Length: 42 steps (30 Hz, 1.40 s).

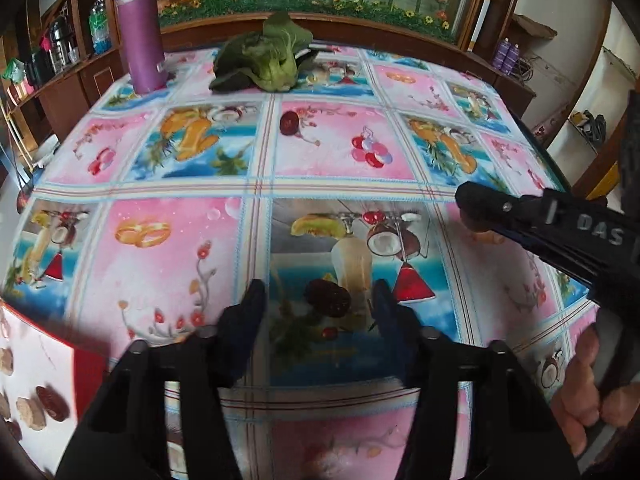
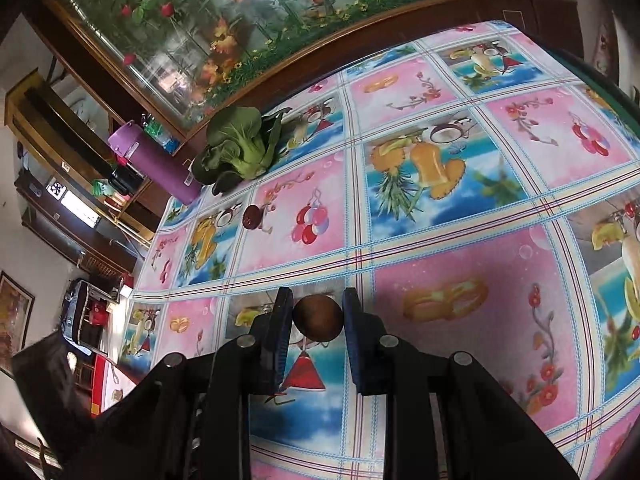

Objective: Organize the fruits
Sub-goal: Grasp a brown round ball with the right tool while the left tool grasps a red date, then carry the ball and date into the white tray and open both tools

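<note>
My left gripper (image 1: 319, 300) is open low over the table, and a dark red wrinkled fruit (image 1: 328, 299) lies on the cloth between its fingertips. A second dark red fruit (image 1: 289, 123) (image 2: 252, 216) lies farther back, in front of the leafy greens. My right gripper (image 2: 316, 320) is shut on a round brown fruit (image 2: 318, 318), its blue pads touching both sides. In the left wrist view the right gripper (image 1: 472, 216) comes in from the right edge. A red-rimmed tray (image 1: 86, 368) at the bottom left holds several brown and dark red fruits.
A bunch of leafy greens (image 1: 268, 58) (image 2: 240, 148) and a tall purple bottle (image 1: 140, 28) (image 2: 160, 160) stand at the table's far side. A wooden cabinet with a flower picture runs behind. A hand (image 1: 588, 396) holds the right gripper's handle.
</note>
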Motion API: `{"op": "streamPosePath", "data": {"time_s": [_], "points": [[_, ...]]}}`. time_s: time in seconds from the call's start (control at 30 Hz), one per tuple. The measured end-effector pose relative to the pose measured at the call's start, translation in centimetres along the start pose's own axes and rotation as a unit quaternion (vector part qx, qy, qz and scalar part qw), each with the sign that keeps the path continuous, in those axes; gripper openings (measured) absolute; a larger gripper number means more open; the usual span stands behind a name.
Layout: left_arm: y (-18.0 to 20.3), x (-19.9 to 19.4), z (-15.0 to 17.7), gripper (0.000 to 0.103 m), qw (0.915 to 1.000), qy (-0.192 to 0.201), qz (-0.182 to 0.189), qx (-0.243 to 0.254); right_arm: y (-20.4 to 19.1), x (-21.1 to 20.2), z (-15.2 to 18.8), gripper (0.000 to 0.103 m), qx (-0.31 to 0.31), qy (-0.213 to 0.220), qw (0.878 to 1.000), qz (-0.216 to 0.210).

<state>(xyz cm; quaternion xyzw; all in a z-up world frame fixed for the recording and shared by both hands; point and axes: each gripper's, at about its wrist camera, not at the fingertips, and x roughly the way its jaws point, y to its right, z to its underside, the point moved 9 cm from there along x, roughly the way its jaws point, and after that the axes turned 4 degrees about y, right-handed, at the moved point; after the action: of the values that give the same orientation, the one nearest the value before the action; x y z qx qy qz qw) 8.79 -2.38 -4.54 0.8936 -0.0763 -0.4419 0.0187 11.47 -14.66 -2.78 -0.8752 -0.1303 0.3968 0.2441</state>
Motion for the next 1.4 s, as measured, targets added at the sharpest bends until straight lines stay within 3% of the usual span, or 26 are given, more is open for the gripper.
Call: {"op": "streamPosePath", "data": {"time_s": [0.23,0.57,0.83,1.07,1.27,1.4], "points": [[0.2,1.3,0.3,0.028,0.9999,-0.002,-0.001,0.011,-0.6,0.4,0.6,0.024,-0.003,-0.011,1.000,-0.006],[0.4,-0.3,1.1,0.028,0.9995,0.015,0.009,0.025,-1.3,0.1,0.8,0.024,-0.005,-0.012,1.000,-0.023],[-1.3,-7.6,2.2,0.028,0.9968,0.076,-0.009,0.025,-4.7,-0.1,2.2,0.024,-0.047,-0.008,0.997,-0.054],[-7.5,-15.5,6.0,0.028,0.9911,0.122,-0.054,0.005,-9.9,-0.4,5.9,0.023,-0.082,-0.021,0.989,-0.120],[-15.9,-19.6,8.8,0.028,0.9822,0.134,-0.118,-0.059,-18.1,-0.8,12.2,0.023,-0.139,-0.060,0.973,-0.173],[-19.2,-21.4,9.9,0.028,0.9741,0.148,-0.150,-0.082,-23.5,-1.4,15.4,0.024,-0.183,-0.061,0.961,-0.198]]}}
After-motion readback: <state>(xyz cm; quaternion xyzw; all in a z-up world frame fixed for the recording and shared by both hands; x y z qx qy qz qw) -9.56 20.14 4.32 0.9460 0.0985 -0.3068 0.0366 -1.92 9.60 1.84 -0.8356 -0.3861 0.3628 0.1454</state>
